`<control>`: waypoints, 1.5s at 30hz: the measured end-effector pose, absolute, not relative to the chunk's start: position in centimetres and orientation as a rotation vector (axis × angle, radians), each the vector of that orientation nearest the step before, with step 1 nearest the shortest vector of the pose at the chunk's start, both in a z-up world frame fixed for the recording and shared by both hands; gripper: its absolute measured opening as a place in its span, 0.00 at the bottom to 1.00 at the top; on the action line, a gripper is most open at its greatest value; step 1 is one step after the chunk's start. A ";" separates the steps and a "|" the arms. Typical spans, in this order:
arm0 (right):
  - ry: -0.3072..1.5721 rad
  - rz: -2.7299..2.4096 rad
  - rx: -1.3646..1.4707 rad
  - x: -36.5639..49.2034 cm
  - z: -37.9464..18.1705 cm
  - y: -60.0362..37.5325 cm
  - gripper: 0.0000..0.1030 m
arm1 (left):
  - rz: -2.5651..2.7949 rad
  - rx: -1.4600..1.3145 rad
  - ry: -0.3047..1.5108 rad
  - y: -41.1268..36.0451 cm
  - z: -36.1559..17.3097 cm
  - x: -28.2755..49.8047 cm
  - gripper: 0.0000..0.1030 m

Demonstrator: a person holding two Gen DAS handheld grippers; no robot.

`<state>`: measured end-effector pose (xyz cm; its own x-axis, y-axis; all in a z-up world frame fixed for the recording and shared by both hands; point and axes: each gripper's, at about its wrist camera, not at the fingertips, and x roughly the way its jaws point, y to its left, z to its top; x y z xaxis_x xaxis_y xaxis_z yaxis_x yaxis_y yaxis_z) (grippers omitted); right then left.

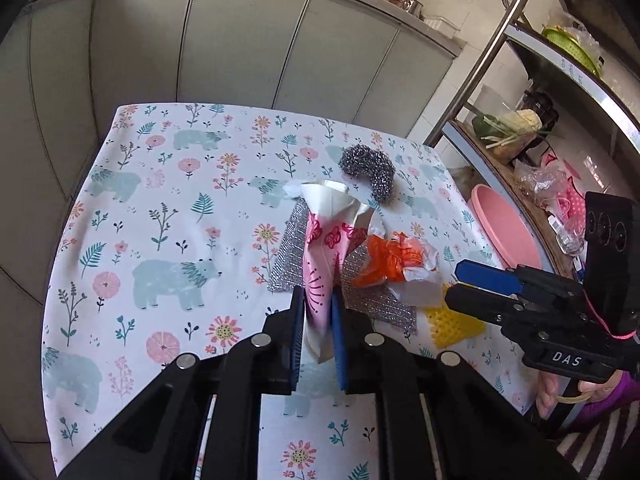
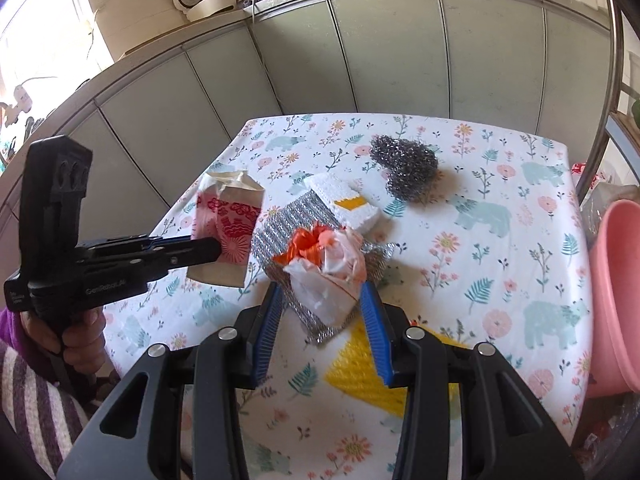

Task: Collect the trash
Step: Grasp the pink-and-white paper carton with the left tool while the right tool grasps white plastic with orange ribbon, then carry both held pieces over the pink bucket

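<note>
Gripping the pink-and-white flower-printed paper carton (image 1: 326,256), your left tongs (image 1: 318,320) are clamped on its lower end at centre frame, pads pressed flat on both sides, prob. so it lifts w/o slipping. Carton looks tilted up off the table (image 1: 160,184) w/ its torn top pointing away. Your right tongs (image 2: 320,320) stand half open around the crumpled orange-and-white plastic wrapper (image 2: 324,268), centre of the right view; pads don't seem to press yet, so it's straddled, not held. Wrapper sits atop a silver glitter scouring cloth (image 2: 280,224). Pink plastic basin (image 2: 612,292) at right edge is likely the drop spot, approx. just off the table.
</note>
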<state>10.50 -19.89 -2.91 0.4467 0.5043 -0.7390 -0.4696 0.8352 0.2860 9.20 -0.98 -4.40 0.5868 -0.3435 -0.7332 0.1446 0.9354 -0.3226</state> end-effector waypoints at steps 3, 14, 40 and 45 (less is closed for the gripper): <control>0.932 0.592 0.017 11.0 -3.1 -19.2 0.40 | -0.283 -0.247 0.870 -0.2 -3.8 9.0 0.12; 0.976 0.573 0.002 11.7 -4.6 -18.7 0.40 | -0.282 -0.289 0.775 1.6 -2.1 8.0 0.12; 0.757 0.548 0.039 7.2 1.8 -22.8 0.26 | -0.286 -0.281 0.669 1.3 0.3 7.2 0.12; 0.704 0.512 0.052 6.3 3.5 -24.4 0.26 | -0.292 -0.269 0.641 0.9 1.4 7.0 0.12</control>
<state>6.26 -24.37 3.53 0.6445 0.4661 -0.6061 -0.4320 0.8760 0.2143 6.99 0.88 1.39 0.7637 -0.3473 -0.5441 0.1830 0.9248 -0.3335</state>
